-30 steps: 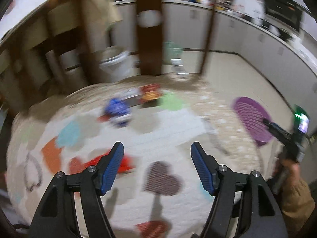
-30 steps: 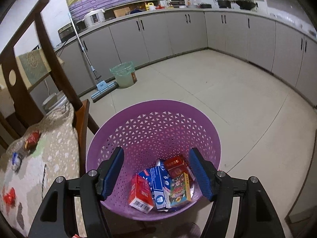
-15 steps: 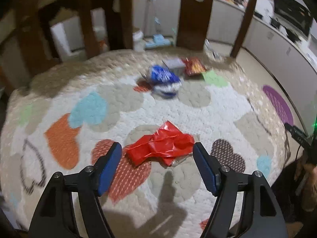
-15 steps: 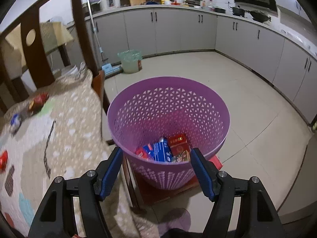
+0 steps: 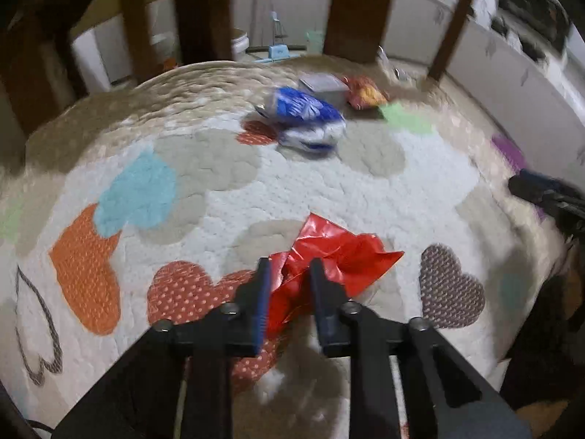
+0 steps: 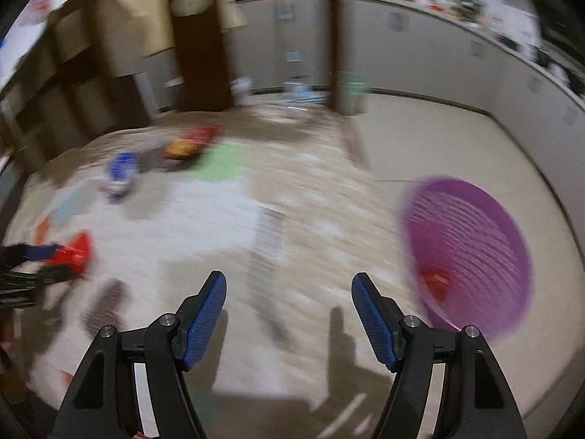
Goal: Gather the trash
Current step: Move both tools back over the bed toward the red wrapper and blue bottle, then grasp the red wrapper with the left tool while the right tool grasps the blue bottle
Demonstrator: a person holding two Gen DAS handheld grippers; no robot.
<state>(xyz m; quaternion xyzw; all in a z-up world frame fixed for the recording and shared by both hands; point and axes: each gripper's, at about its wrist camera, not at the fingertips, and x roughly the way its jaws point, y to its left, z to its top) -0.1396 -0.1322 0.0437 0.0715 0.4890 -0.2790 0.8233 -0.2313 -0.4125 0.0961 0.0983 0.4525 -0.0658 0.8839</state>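
One left gripper (image 5: 289,267) has just closed and pinches the crinkly red wrapper (image 5: 340,252) at its near edge; it looks light and floppy. Right gripper (image 6: 289,285) gapes wide, empty.

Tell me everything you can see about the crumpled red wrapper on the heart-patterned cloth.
The crumpled red wrapper looks like thin, shiny foil or plastic, creased and folded into an irregular shape with pointed corners sticking out. It lies on the quilted heart-patterned cloth, partly over a red dotted heart. The left gripper has just been closing and is now shut on its near end, bunching it between the blue pads. In the blurred right wrist view it shows at far left.
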